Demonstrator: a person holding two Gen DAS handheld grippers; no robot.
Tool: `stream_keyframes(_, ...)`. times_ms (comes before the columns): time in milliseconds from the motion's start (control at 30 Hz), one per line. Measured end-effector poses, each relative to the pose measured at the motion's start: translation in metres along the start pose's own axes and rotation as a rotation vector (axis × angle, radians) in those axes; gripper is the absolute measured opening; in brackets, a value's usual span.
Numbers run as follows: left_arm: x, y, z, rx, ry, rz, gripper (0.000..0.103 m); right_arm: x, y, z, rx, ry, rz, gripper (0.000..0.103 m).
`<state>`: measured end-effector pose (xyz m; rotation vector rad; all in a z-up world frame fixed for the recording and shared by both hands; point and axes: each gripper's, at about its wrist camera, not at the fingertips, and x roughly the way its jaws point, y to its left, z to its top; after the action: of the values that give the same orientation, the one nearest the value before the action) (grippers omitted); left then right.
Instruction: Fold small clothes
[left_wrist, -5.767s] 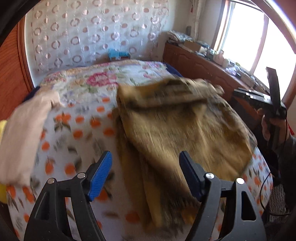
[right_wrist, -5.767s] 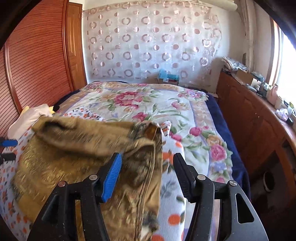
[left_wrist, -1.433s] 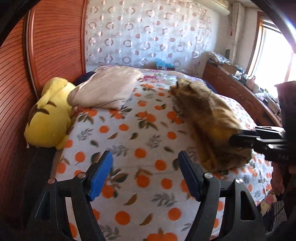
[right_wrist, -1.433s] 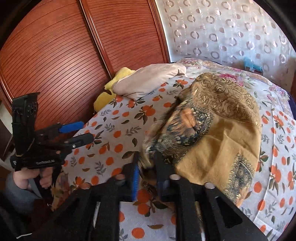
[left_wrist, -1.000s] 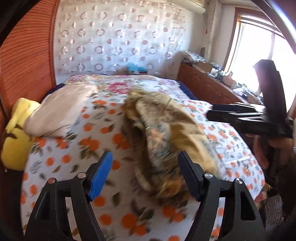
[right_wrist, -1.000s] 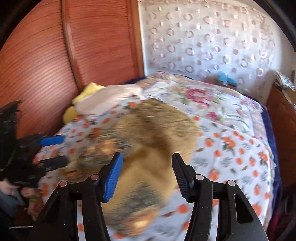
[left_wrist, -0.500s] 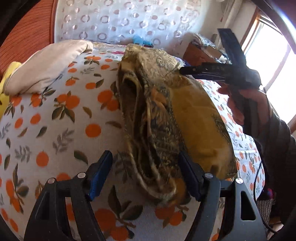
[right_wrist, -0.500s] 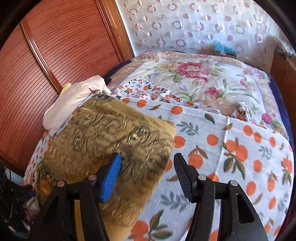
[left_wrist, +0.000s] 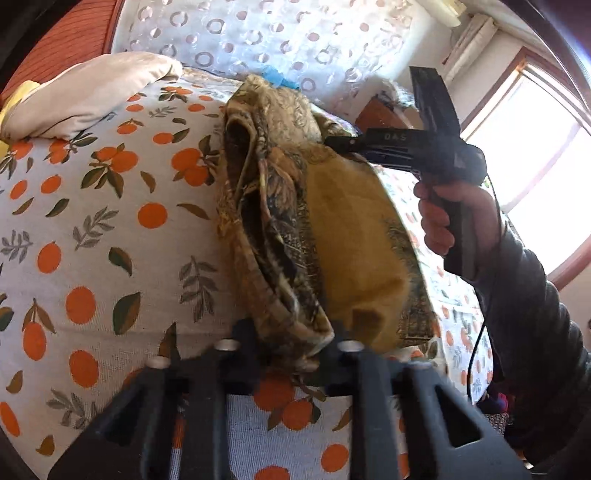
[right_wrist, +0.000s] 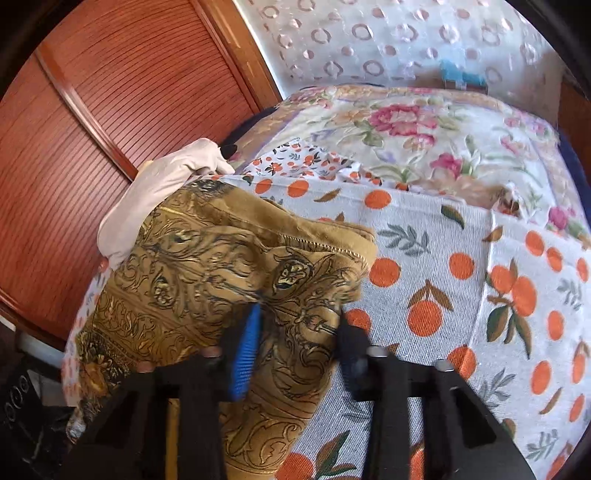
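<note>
The garment (left_wrist: 343, 236) is a mustard-gold cloth printed with dark scroll and medallion patterns along its borders and a plain mustard centre panel. It lies folded into a thick, long bundle on the orange-print sheet (left_wrist: 92, 229) that covers the bed. In the left wrist view the bundle runs from 6 o'clock at the near edge up toward 12 o'clock, and its layered edges face 9 o'clock, where several stacked folds and dark inner hollows show. The plain panel forms the top surface on the 3 o'clock side.

The left gripper (left_wrist: 291, 349) is closed to a narrow gap on the near end of the bundle, and the patterned layers bunch between its two fingers. The right gripper (right_wrist: 295, 325) is also drawn in on the cloth: in its own view a blue finger pad (right_wrist: 245, 354) presses one side of a fold of patterned fabric and the dark finger presses the other. In the left wrist view the right gripper (left_wrist: 332, 142) touches the far part of the bundle at about 1 o'clock, held by the right hand (left_wrist: 454, 218) in a dark sleeve.

A pale cream pillow (left_wrist: 85, 92) lies on the sheet at 10 o'clock from the bundle, apart from it in the left view. A floral quilt (right_wrist: 424, 136) covers the bed beyond the sheet. A reddish wooden panel (right_wrist: 110, 110) stands at 9 o'clock.
</note>
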<state>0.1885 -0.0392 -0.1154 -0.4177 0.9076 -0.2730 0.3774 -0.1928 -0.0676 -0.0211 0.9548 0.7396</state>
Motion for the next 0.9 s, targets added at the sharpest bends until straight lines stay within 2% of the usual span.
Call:
stream_keyframes(200, -0.022, -0.002, 0.005, 0.009, -0.054, -0.076, 0.009, -0.037, 0.028, 0.001, -0.080, -0.088, -0.067, 0.013)
stream_keyframes(467, -0.073, 0.001, 0.020, 0.057, -0.175, -0.095, 0.008, -0.087, 0.077, 0.029, -0.182, -0.214, -0.093, 0.012)
stream_keyframes(667, -0.122, 0.039, 0.054, 0.107, -0.267, -0.003, 0.008, -0.070, 0.128, 0.073, -0.250, -0.282, -0.066, 0.012)
stream_keyframes(900, -0.151, 0.113, 0.114, 0.139, -0.294, 0.146, 0.008, 0.010, 0.171, 0.126, -0.260, -0.309, -0.032, 0.012)
